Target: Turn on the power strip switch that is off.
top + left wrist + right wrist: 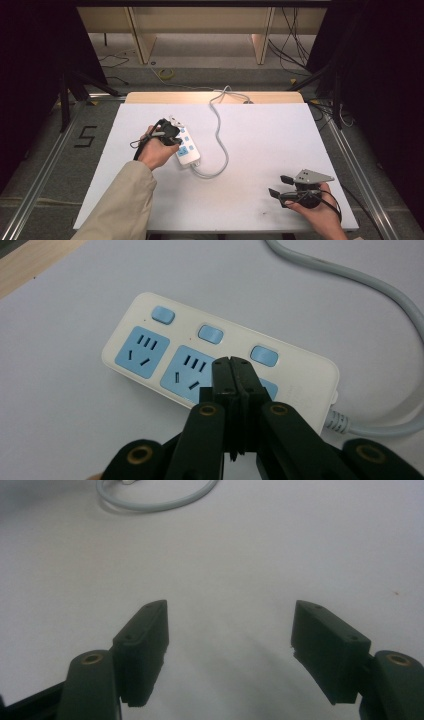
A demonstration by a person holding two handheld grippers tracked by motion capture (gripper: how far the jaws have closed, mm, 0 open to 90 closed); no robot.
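A white power strip (186, 146) (300, 380) with blue sockets and blue switches lies on the white table (260, 150). Its grey cable (219, 132) (350, 280) curls away toward the table's back edge. My left gripper (169, 131) (232, 362) hangs just over the strip, jaws pressed together with nothing between them, its tips above the socket row between the middle and the third socket. My right gripper (280, 186) (230, 645) rests near the front right of the table, jaws wide apart and empty. A loop of the cable (155, 500) lies far ahead of it.
Beyond the table's back edge stand wooden panels (142, 35) and loose cables (295, 35) on the floor. A metal rail (40, 170) runs along the left side, beside a floor mark "5" (86, 136).
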